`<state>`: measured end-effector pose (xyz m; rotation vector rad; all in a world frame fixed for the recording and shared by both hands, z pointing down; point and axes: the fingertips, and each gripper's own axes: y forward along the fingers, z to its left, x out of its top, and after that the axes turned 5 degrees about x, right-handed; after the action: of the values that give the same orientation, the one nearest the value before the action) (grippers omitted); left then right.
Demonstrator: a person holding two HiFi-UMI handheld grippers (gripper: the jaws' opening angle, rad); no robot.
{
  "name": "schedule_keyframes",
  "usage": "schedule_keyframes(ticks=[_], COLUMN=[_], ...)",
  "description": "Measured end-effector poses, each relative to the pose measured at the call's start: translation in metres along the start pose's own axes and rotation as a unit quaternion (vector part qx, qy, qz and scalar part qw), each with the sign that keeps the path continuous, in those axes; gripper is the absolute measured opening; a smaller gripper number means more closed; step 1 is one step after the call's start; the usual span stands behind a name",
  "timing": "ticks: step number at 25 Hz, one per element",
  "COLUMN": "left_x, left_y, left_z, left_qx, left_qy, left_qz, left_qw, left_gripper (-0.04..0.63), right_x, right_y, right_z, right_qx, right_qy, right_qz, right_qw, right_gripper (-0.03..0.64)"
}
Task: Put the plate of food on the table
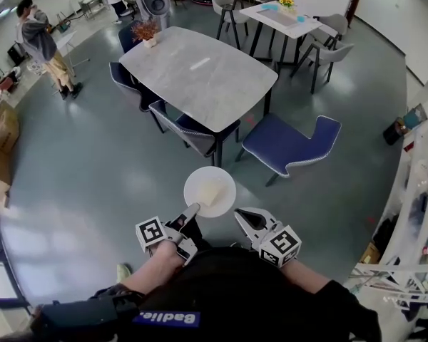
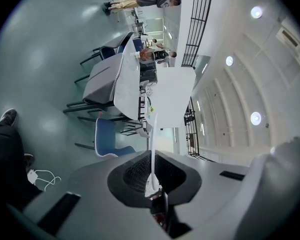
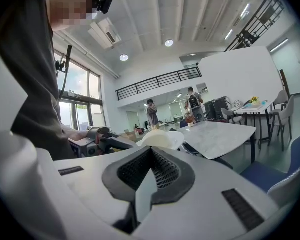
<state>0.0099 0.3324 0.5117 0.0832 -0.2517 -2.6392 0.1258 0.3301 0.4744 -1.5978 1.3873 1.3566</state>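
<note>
Plate of food [image 1: 194, 182] is up in the air, short of the bench [image 1: 200, 84]; left tool [image 1: 193, 209] clenched on its rim; right tool [image 1: 241, 216] closed on nothing; approach and set-down not yet done.

The plate [image 1: 209, 191] has its 7 o'clock edge in the left gripper [image 1: 192, 210], with the right gripper [image 1: 241, 214] at 4. The table [image 1: 200, 73] stands beyond at 12 o'clock and a chair [image 1: 289, 144] at 2. What may be a plant [image 1: 145, 31] is on the table's far-left corner.
</note>
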Motion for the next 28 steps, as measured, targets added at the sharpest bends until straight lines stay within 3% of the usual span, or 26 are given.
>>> schedule_keyframes(ticks=[7, 13, 28], left_x=[0.005, 0.030, 0.186], left_y=[0.008, 0.037, 0.143], left_z=[0.006, 0.006, -0.013], left_qx=[0.001, -0.005, -0.011], left_qy=[-0.008, -0.005, 0.011], left_qz=[-0.021, -0.014, 0.037], left_qw=[0.9997, 0.9999, 0.9992], left_gripper=[0.015, 0.015, 0.015], right_x=[-0.005, -0.001, 0.042], right_y=[-0.005, 0.009, 0.122], right_z=[-0.020, -0.051, -0.159], right_qx=[0.001, -0.015, -0.074], right_qy=[0.006, 0.000, 0.013], right_qz=[0.003, 0.009, 0.031], right_qw=[1.000, 1.000, 0.997], right_gripper=[0.009, 0.010, 0.010])
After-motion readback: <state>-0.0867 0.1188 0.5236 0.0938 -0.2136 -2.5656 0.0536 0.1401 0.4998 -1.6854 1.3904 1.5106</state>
